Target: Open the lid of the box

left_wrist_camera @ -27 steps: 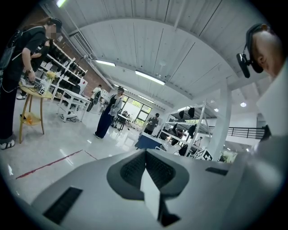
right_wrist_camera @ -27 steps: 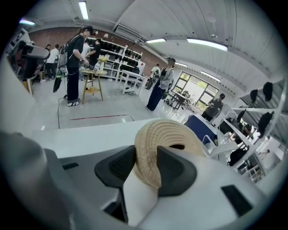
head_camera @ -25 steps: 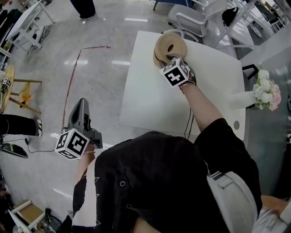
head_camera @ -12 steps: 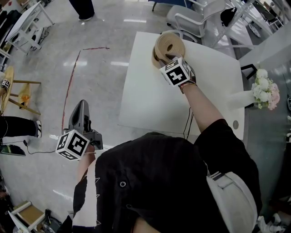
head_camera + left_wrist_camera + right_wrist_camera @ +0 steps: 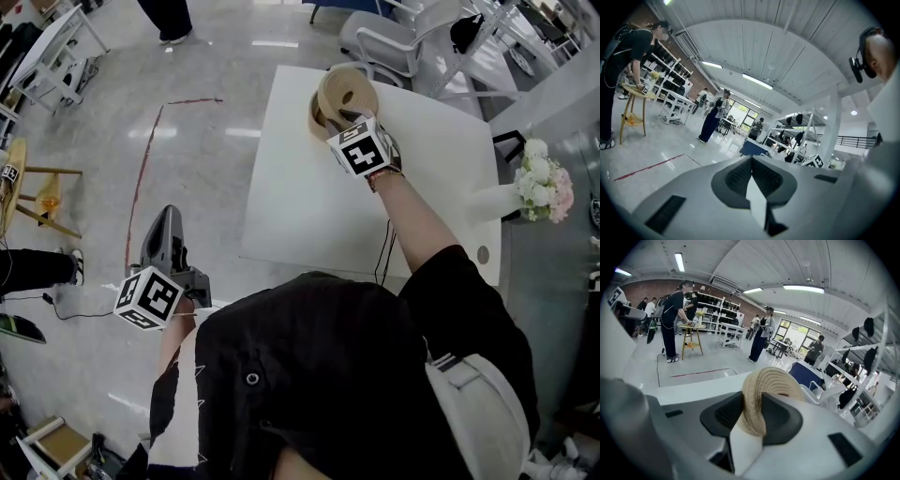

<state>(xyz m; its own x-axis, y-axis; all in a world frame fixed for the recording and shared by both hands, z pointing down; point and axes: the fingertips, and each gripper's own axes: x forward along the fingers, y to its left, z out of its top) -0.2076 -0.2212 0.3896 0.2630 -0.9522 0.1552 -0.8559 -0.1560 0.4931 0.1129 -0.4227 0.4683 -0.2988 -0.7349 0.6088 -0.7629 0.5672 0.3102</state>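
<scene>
A round woven straw lid point(image 5: 347, 90) stands tilted up over its woven box point(image 5: 317, 119) at the far side of the white table point(image 5: 300, 206). My right gripper point(image 5: 351, 118) reaches it from the near side. In the right gripper view the lid's rim point(image 5: 754, 413) sits pinched between the two dark pads point(image 5: 724, 414), and the jaws have just been closing on it. My left gripper point(image 5: 166, 223) hangs off the table's left over the floor. Its jaws point(image 5: 751, 174) meet with nothing between them.
White chairs point(image 5: 394, 42) stand behind the table's far edge. A bunch of pale flowers point(image 5: 544, 192) sits at the table's right. A wooden stool point(image 5: 37, 187) stands on the floor at far left, and several people point(image 5: 670, 319) stand in the room.
The lid has tipped further up off the box, and more of the box shows beneath it at the left. My right gripper shifted slightly left with it. The left gripper kept still.
</scene>
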